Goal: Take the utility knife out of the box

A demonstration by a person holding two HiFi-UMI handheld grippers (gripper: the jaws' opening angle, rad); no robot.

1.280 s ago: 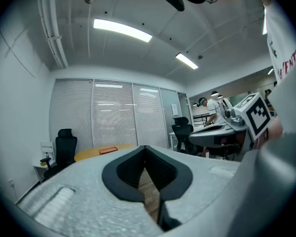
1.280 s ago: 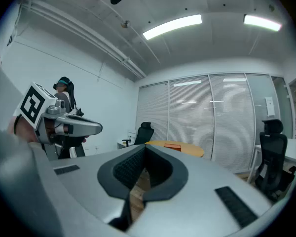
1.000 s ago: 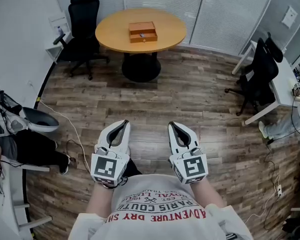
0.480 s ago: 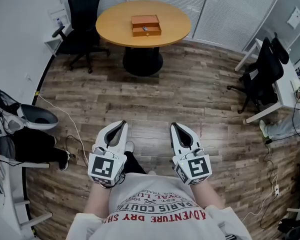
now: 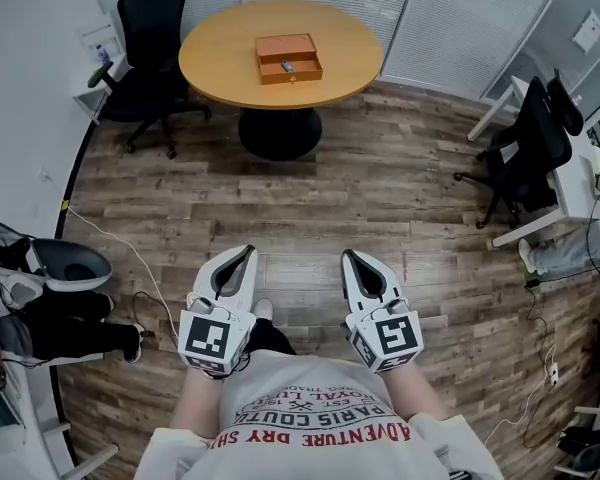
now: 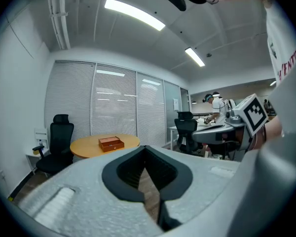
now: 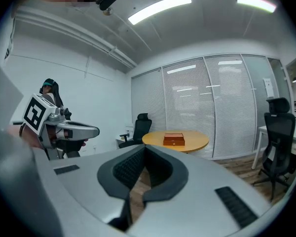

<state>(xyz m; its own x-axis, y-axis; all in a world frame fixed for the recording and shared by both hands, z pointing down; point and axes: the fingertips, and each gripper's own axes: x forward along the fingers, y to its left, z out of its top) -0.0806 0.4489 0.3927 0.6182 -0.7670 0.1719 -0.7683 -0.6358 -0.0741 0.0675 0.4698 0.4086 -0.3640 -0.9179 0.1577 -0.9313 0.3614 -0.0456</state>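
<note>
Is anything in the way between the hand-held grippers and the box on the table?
Nothing visible. Only bare wooden floor lies between the left hand-held gripper, the right hand-held gripper and the round table holding the box. The black chair stands aside.

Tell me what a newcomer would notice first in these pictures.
The white left gripper and right gripper sit low in the head view, jaws together and empty. Far ahead, a brown box rests on a round wooden table, with a black office chair at its left.

The box [image 5: 288, 58] sits on the round table [image 5: 220, 63], an office chair [image 5: 148, 28] to its left, a second office chair [image 5: 528, 148] far right.
</note>
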